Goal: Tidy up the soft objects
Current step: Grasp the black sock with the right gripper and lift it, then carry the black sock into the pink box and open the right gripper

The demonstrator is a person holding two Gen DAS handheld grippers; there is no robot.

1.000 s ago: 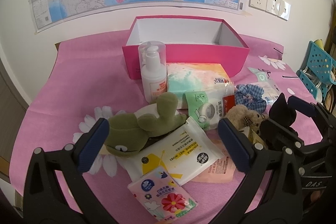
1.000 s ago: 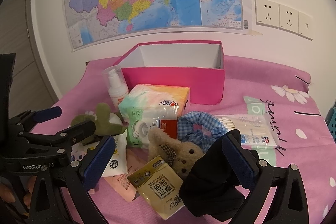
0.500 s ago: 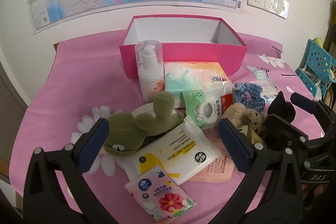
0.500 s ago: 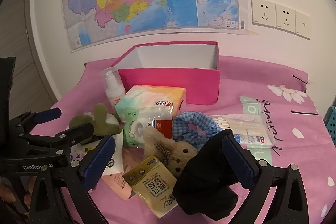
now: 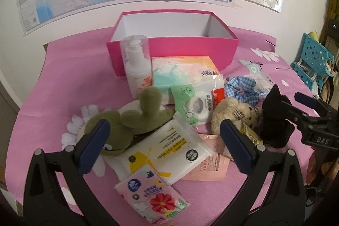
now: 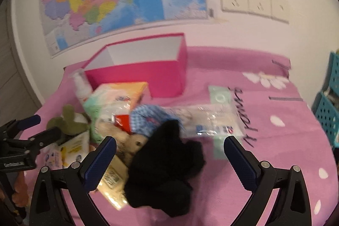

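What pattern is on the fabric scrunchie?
Blue and white gingham checks on the fabric scrunchie, clearest in the left wrist view.

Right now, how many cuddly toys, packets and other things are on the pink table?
Plush toys: 3 – green plush, teddy bear, black plush
Tissue and wipes packs: 4 –
Other flat packets: 3 –
Scrunchie: 1
Pump bottle: 1
Pink box: 1
Total: 13
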